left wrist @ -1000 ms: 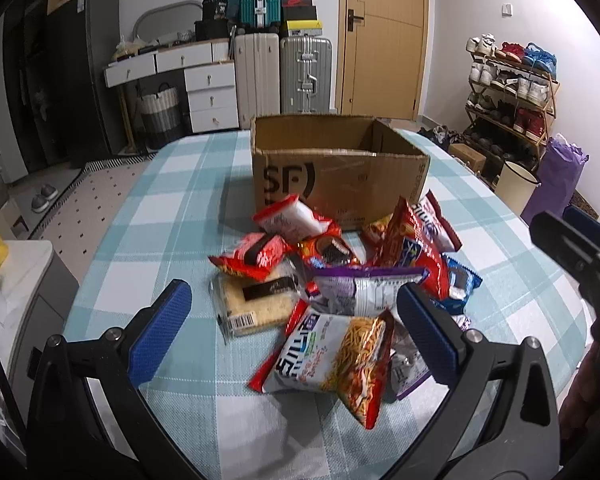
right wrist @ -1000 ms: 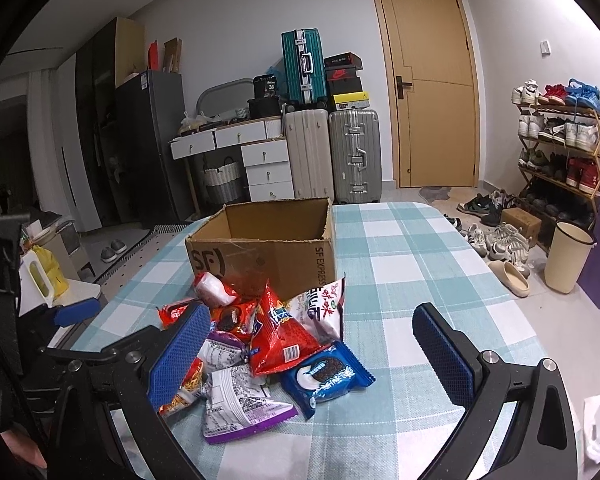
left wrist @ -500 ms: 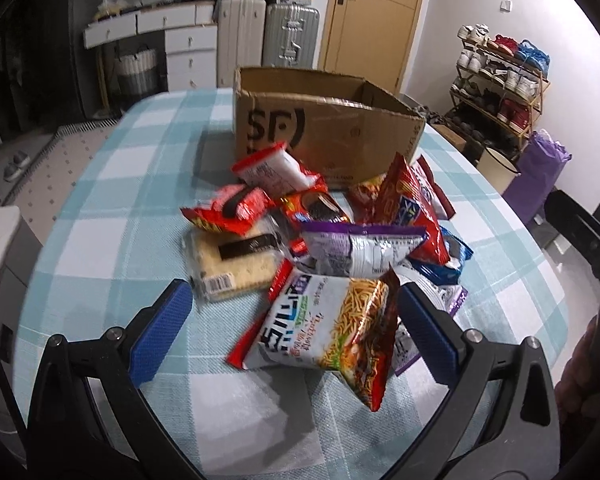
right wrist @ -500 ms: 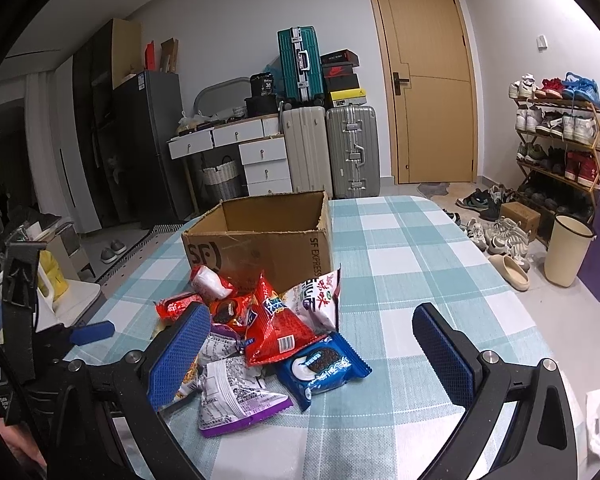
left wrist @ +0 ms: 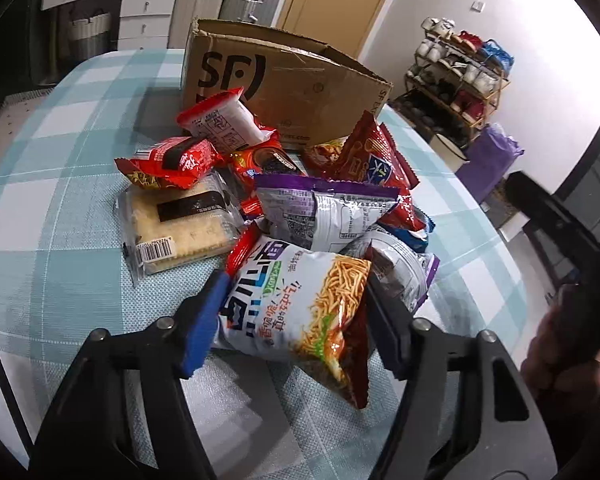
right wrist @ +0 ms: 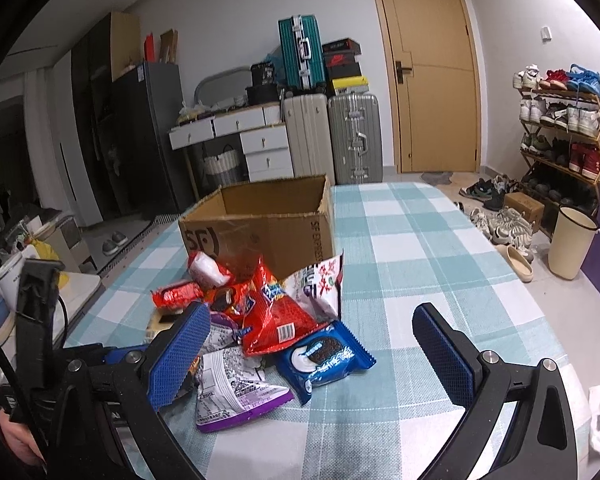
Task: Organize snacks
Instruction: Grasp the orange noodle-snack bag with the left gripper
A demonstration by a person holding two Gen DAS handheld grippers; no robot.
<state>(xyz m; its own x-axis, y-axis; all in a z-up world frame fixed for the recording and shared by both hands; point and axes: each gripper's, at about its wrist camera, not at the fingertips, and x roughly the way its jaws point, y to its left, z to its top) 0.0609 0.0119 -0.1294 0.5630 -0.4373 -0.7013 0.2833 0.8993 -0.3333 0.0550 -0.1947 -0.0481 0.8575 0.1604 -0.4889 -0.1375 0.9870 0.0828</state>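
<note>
Blue pads of the left gripper [left wrist: 290, 320], wide apart a second ago, are now closing on both sides of the noodle bag [left wrist: 300, 304], at the near edge of the snack pile before the box [left wrist: 284, 80]. Pickup looks begun. Its long axis runs toward the box, slightly left. The right gripper [right wrist: 312, 360] hangs open, empty.

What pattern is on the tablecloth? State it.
Light teal and white checks on the tablecloth, clearest in the right wrist view.
</note>
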